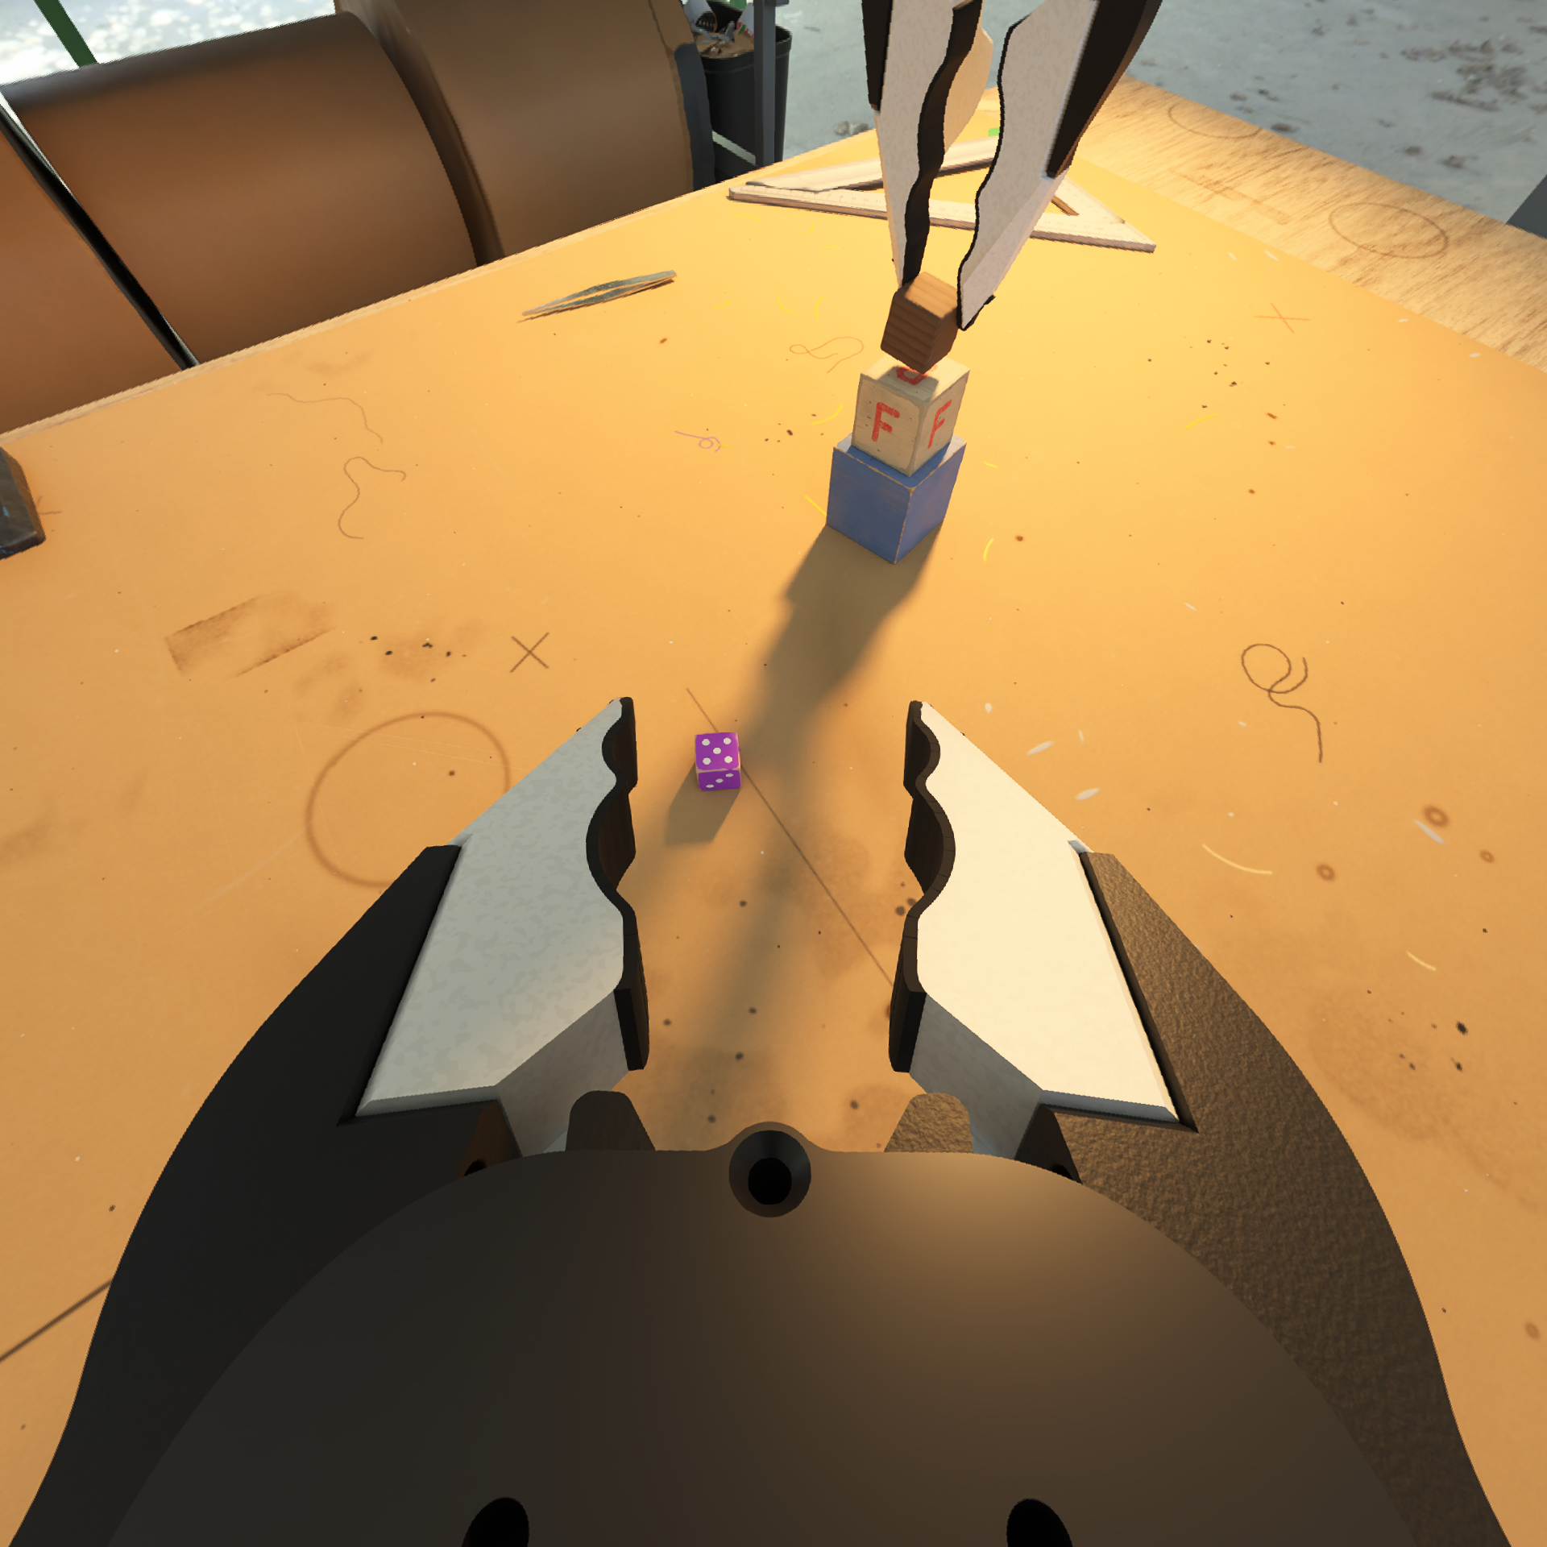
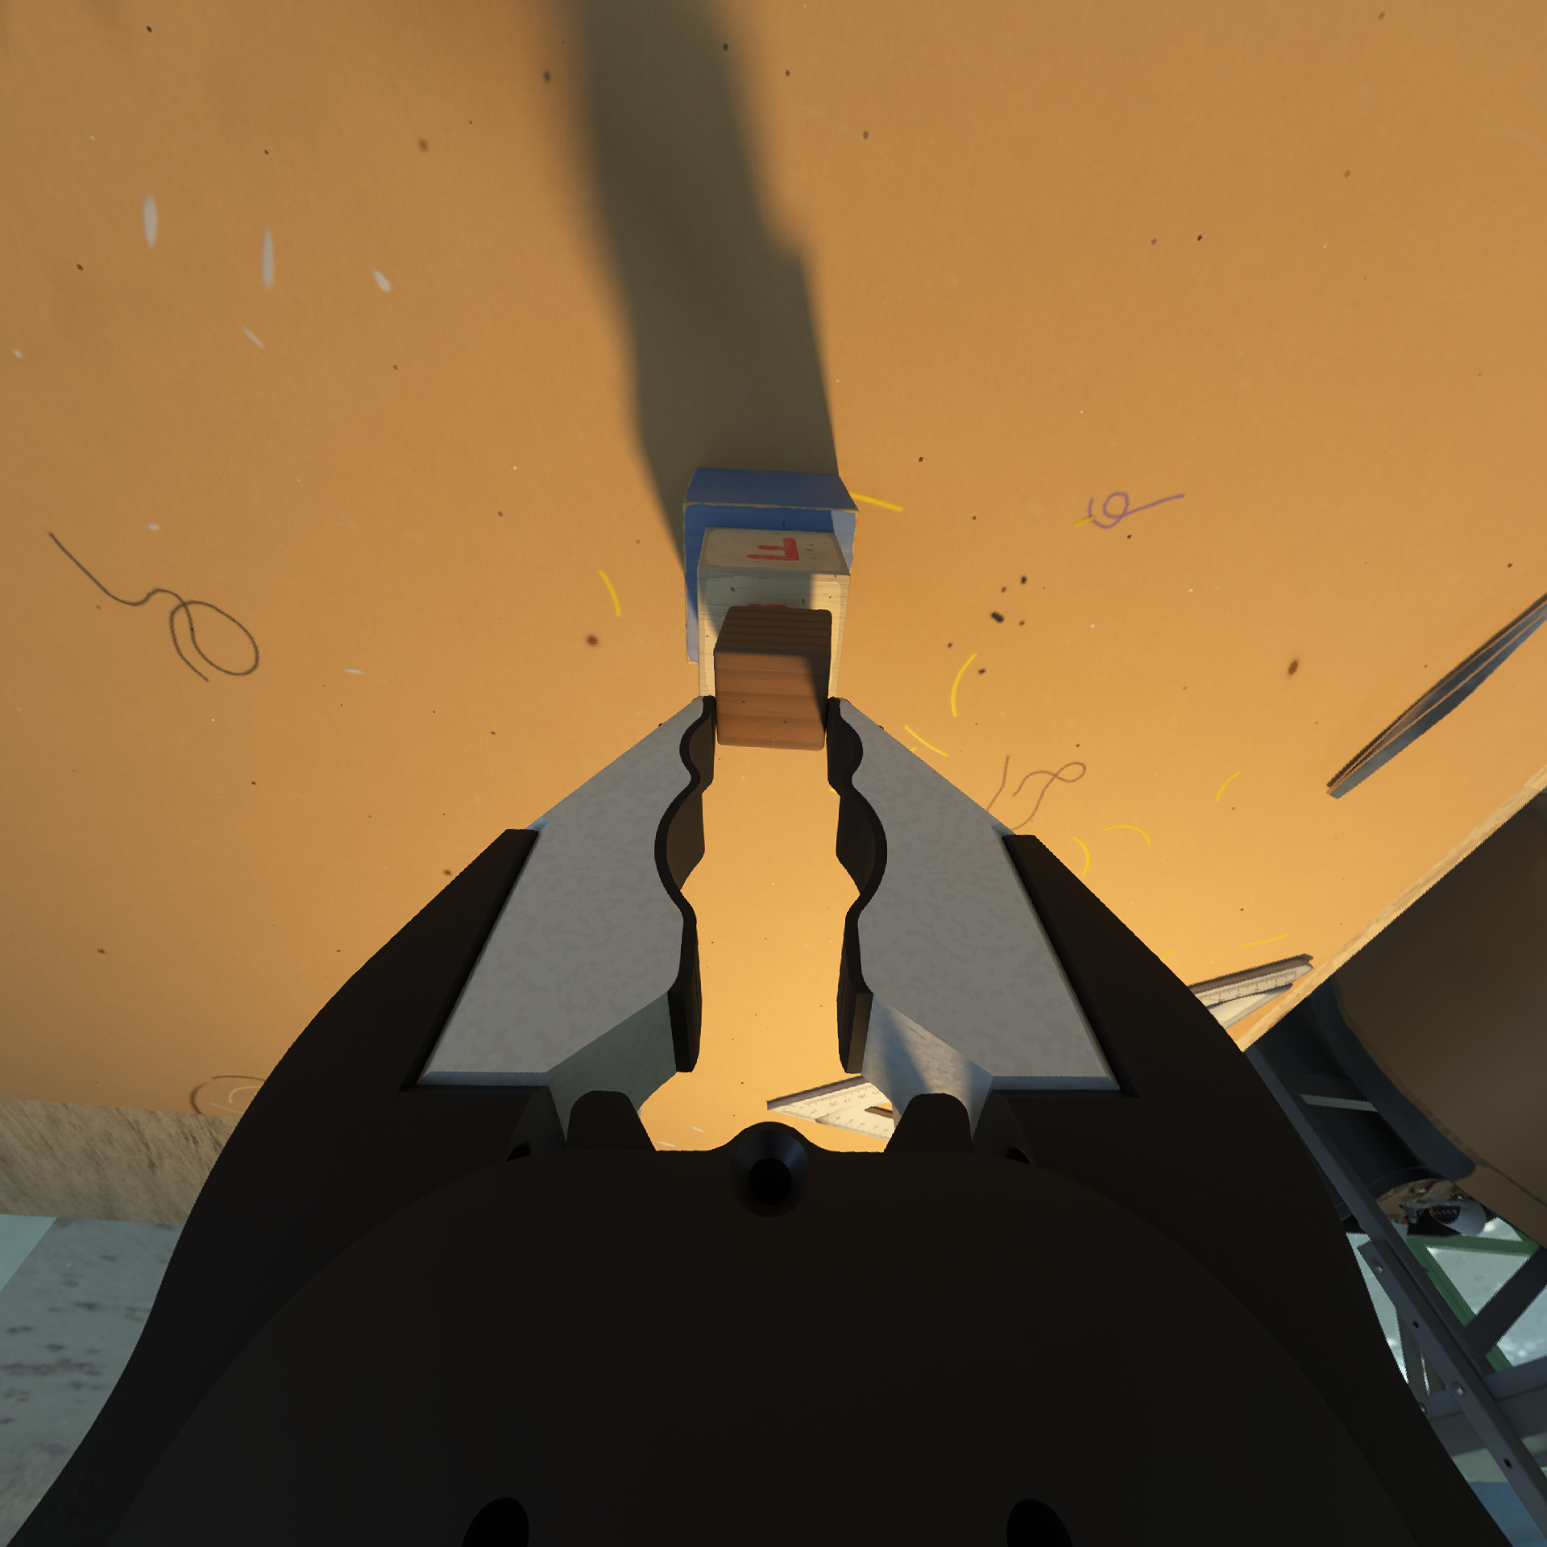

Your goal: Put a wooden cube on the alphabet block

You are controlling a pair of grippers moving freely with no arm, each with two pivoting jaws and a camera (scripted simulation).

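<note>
A pale alphabet block (image 1: pixel 908 418) with red letters stands on a blue cube (image 1: pixel 891 506) on the orange table. My right gripper (image 2: pixel 770 711) is shut on a small brown wooden cube (image 2: pixel 772 686) and holds it tilted, just above the alphabet block (image 2: pixel 766 557); its lowest corner is at the block's top face. In the left wrist view the right gripper (image 1: pixel 942 289) comes down from above with the wooden cube (image 1: pixel 921 322) at its tips. My left gripper (image 1: pixel 770 711) is open and empty, low over the table.
A purple die (image 1: pixel 717 760) lies on the table between my left gripper's fingertips. Tweezers (image 1: pixel 598 293) and a wooden set square (image 1: pixel 1088 222) lie at the far side. Large brown rolls (image 1: pixel 251 167) stand beyond the table edge. A dark object (image 1: pixel 17 515) sits at the left edge.
</note>
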